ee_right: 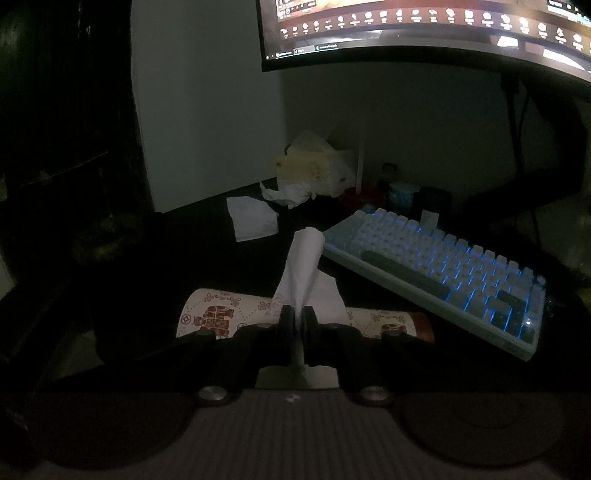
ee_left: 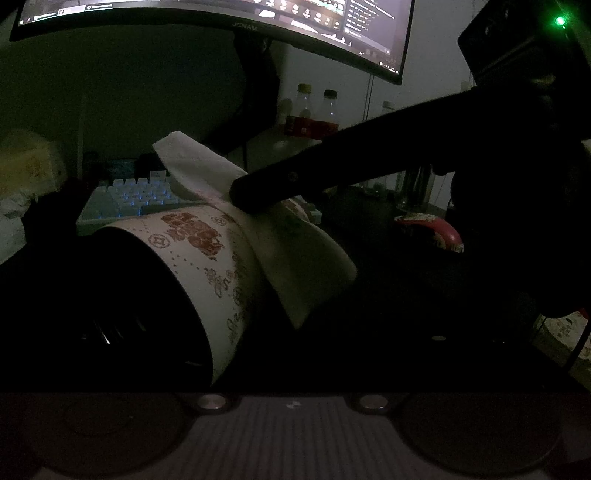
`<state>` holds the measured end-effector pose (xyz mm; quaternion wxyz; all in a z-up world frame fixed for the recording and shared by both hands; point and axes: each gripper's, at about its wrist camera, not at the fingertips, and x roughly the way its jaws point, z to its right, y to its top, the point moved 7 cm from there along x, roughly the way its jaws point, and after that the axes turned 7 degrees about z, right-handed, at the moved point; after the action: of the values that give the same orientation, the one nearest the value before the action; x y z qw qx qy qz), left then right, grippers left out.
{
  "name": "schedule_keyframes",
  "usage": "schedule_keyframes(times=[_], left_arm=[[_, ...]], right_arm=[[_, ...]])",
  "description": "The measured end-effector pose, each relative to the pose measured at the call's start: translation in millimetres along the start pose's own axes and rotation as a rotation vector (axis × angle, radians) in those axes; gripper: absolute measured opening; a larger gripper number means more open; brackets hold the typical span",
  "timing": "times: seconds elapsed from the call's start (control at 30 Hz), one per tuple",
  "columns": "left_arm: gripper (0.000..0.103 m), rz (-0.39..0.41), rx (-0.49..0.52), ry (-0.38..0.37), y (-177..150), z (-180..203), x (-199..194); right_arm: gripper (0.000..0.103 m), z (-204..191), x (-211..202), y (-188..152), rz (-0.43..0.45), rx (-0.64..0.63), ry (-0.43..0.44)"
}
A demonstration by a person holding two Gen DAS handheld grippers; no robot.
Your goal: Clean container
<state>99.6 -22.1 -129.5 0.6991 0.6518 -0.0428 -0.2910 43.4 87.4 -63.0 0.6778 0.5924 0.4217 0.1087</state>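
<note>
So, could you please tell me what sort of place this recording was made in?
Most likely a dim home computer desk. A curved monitor hangs over a backlit keyboard, with drink bottles and a tissue box behind. The patterned paper container is being wiped there.
</note>
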Motion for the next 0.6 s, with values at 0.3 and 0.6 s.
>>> schedule_keyframes(times=[0.3, 0.6], left_arm=[[0.102, 0.001, 0.003, -0.001, -0.6, -1.0, 0.7], [0.102, 0.001, 0.005, -0.003, -0.9, -1.7, 0.6]], right_arm=[[0.009, -0.2, 1.1, 0.1, 0.003, 0.007, 0.001], [0.009, -10.9, 0.8, -0.3, 0.005, 0.015, -0.019]])
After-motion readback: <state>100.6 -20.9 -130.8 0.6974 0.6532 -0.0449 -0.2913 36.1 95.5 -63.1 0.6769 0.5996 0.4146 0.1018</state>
